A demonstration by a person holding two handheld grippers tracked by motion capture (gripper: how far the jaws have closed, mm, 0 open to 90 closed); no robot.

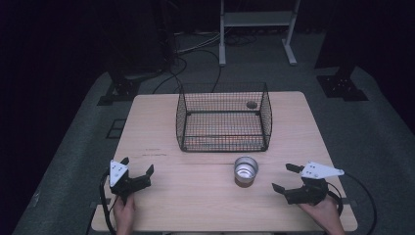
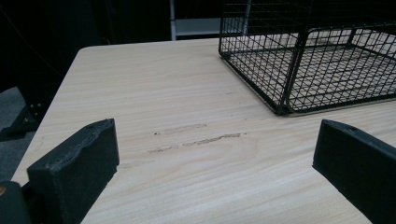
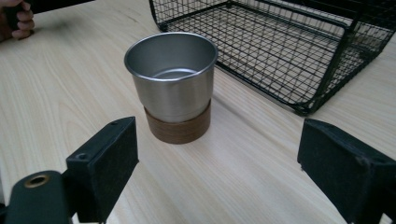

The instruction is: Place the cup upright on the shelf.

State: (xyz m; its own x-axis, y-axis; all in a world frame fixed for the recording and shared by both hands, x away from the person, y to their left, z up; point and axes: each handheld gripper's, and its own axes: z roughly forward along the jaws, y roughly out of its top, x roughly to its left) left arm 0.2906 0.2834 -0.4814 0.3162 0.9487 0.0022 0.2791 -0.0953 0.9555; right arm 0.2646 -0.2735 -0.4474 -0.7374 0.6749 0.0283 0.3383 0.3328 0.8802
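1. Wooden table, pale grain. A black wire basket stands on the far half, open side up, nothing visible inside.
2. Metal cup stands upright on a round brown coaster, near the front edge, just in front of the basket's right half (apart from it, not touching).
3. Right gripper rests low at the front right, held by the right hand. Jaws spread wide, nothing between them. In the right gripper view the cup sits ahead of the jaws, closer to the left-hand one, beyond their tips.
4. Left gripper at the front left, in the left hand. Jaws wide apart and empty, bare table between them; cup well off to its right.
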